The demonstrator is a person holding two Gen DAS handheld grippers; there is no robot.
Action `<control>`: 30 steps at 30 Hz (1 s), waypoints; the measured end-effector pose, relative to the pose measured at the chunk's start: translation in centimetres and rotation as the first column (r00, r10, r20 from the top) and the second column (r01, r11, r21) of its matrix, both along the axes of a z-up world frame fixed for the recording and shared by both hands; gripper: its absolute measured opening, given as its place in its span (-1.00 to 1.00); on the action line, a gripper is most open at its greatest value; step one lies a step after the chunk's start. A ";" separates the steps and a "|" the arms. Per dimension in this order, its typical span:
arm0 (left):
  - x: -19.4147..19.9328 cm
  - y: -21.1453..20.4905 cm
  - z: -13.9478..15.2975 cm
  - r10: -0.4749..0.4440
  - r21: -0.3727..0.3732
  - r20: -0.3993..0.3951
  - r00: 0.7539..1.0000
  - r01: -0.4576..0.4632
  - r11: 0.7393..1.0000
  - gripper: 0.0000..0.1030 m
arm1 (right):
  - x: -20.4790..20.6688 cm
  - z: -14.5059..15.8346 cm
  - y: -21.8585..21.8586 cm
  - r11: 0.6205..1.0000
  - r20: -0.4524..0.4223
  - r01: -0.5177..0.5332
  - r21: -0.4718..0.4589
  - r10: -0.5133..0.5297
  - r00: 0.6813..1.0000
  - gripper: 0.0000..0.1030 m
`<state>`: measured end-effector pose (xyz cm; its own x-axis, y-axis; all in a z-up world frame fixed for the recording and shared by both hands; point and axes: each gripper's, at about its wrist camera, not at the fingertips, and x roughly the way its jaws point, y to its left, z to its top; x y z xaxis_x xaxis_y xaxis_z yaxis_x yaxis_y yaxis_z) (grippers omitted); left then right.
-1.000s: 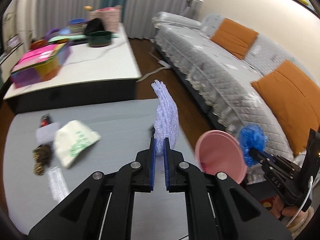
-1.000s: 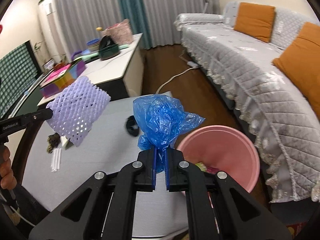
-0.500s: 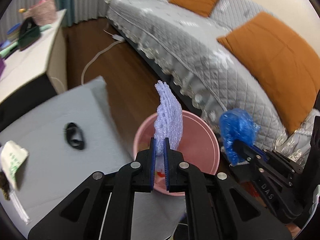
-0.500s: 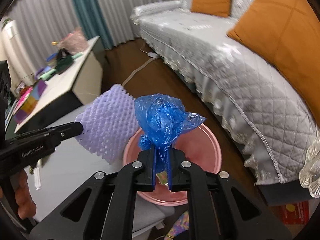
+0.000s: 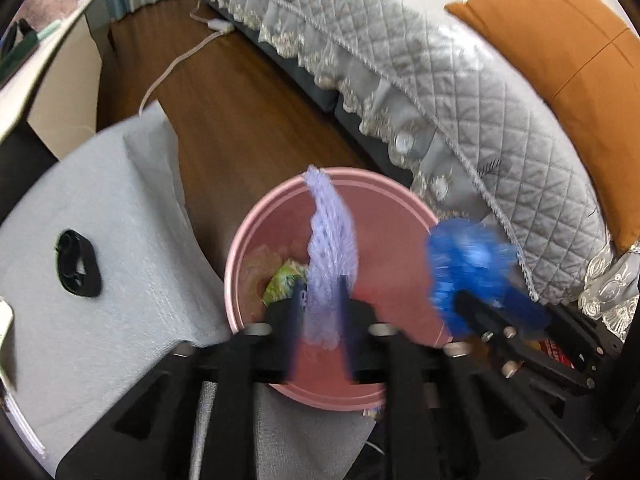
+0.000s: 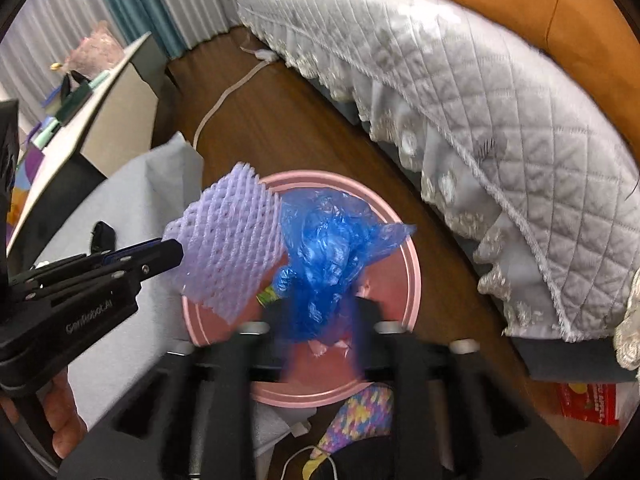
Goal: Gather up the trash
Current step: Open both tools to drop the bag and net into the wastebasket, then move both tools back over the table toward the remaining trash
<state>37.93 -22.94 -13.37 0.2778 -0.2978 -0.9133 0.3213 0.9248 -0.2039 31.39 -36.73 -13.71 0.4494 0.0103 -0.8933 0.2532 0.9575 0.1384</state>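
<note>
the purple foam net (image 5: 330,256) stands between the left gripper (image 5: 320,312)'s blurred, parted fingers, right over the pink bin (image 5: 256,224). whether they still pinch it i cannot tell. the right gripper (image 6: 324,320)'s fingers also look parted around the blue plastic bag (image 6: 328,256), grip unclear, above the same bin. only the left view shows the black band (image 5: 78,264) on the grey-covered desk (image 5: 120,208); only the right shows the red box (image 6: 588,402) on the floor beneath the sofa (image 6: 500,112).

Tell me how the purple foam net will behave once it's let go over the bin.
The purple foam net looks light and springy: its open mesh stands unsupported above the left tool. It will likely drop slowly into the pink bin, perhaps catching the rim.
</note>
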 end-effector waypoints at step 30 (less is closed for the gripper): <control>-10.2 19.1 12.6 0.348 0.055 0.439 0.828 -0.411 0.910 0.71 | -5.3 11.2 14.0 0.949 0.461 -0.313 -0.016 0.285 0.841 0.90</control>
<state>27.76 -3.84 -0.79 0.7000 0.0323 -0.7134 -0.0369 0.9993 0.0089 26.10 -22.73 -2.49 0.7692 0.2552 -0.5859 -0.1484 0.9631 0.2246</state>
